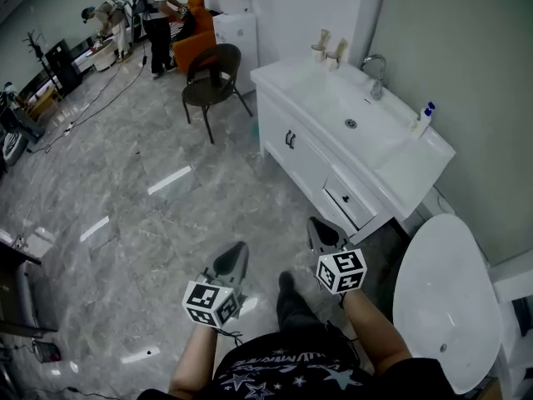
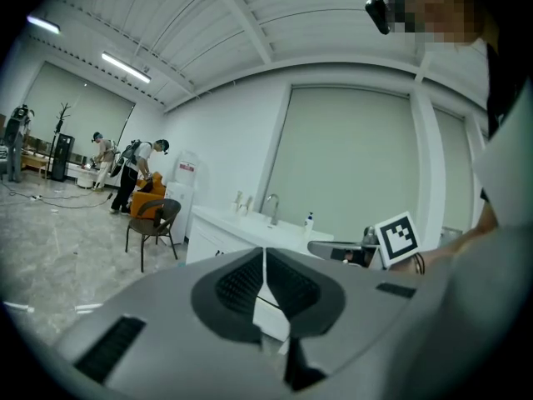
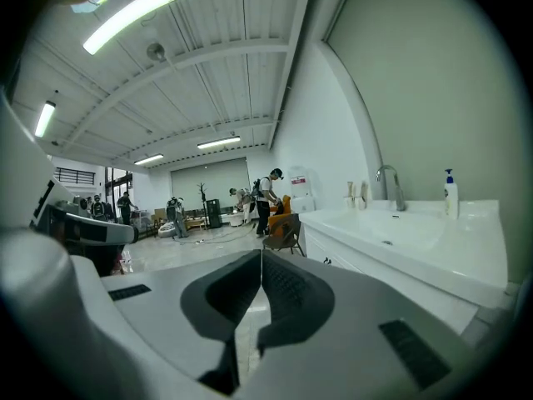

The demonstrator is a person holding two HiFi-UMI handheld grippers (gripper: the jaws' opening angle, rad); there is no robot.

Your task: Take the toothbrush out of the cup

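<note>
Left of the faucet point(image 1: 376, 73), at the counter's point(image 1: 279, 77) far corner, stand two cups point(image 1: 318, 52), each with what looks like a toothbrush point(image 1: 324, 37) upright in it, likely kept handy to the basin. Well short of the faucet, the left gripper point(image 1: 239, 248) and right gripper point(image 1: 316, 225) hang over the floor point(image 1: 150, 223). Both have their jaws pressed together on nothing, probably because nothing is within reach yet.

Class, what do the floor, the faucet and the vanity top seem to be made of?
Floor: polished grey marble-look tile, veined, mirrors the lights. Faucet: shiny metal, likely chrome. Vanity top: glossy white, perhaps ceramic.
</note>
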